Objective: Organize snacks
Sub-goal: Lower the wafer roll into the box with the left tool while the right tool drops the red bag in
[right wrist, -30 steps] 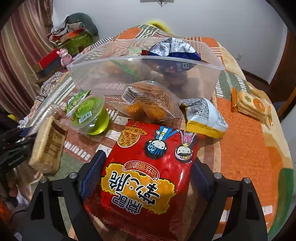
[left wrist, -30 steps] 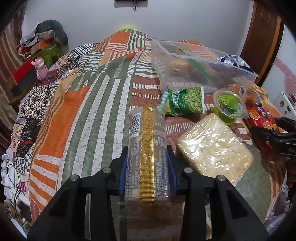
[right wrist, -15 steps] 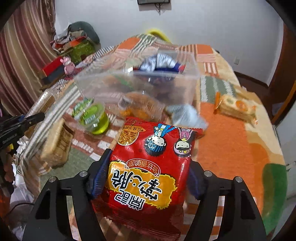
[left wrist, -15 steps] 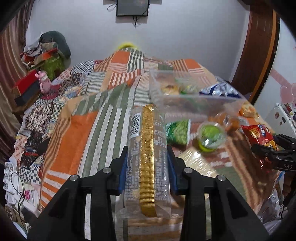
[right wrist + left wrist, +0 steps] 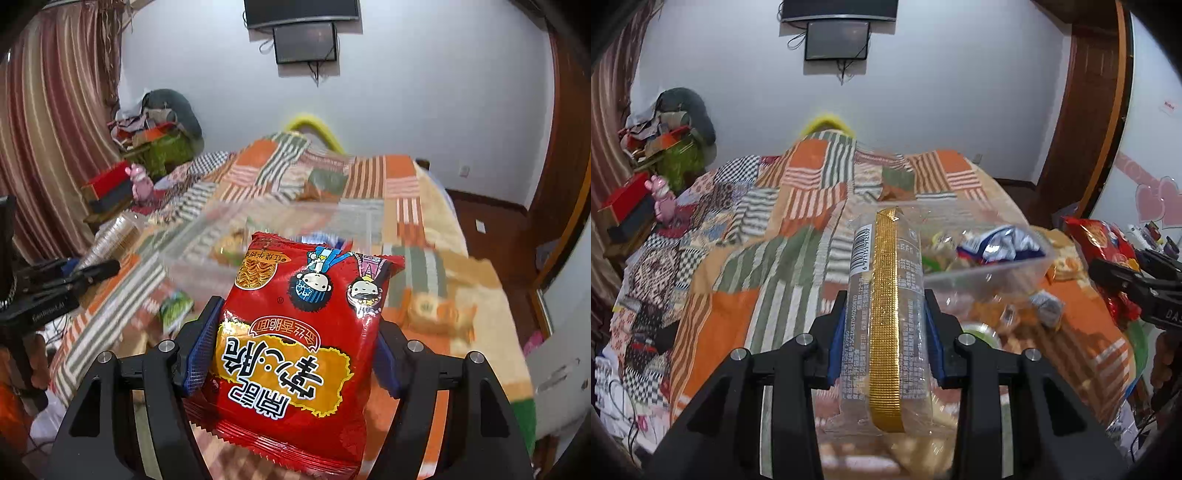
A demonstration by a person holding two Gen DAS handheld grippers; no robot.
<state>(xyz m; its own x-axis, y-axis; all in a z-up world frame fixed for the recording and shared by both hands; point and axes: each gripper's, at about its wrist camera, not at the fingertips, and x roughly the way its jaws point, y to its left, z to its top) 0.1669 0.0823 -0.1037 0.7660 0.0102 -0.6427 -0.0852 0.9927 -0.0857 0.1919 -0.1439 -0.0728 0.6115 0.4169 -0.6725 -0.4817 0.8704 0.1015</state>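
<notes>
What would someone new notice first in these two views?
Probably the red snack bag, filling the middle of the right view, clamped in the right hand-held gripper. Next, the clear cracker pack with its gold strip, pinched in the left hand-held gripper. Beyond both sits a clear bin of snacks on the patchwork quilt.

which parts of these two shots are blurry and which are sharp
Left wrist view: the clear cracker pack in the left gripper is sharp, while the plastic bin is motion-smeared. Right wrist view: the red noodle bag in the right gripper is crisp; the bedspread behind is blurred.
</notes>
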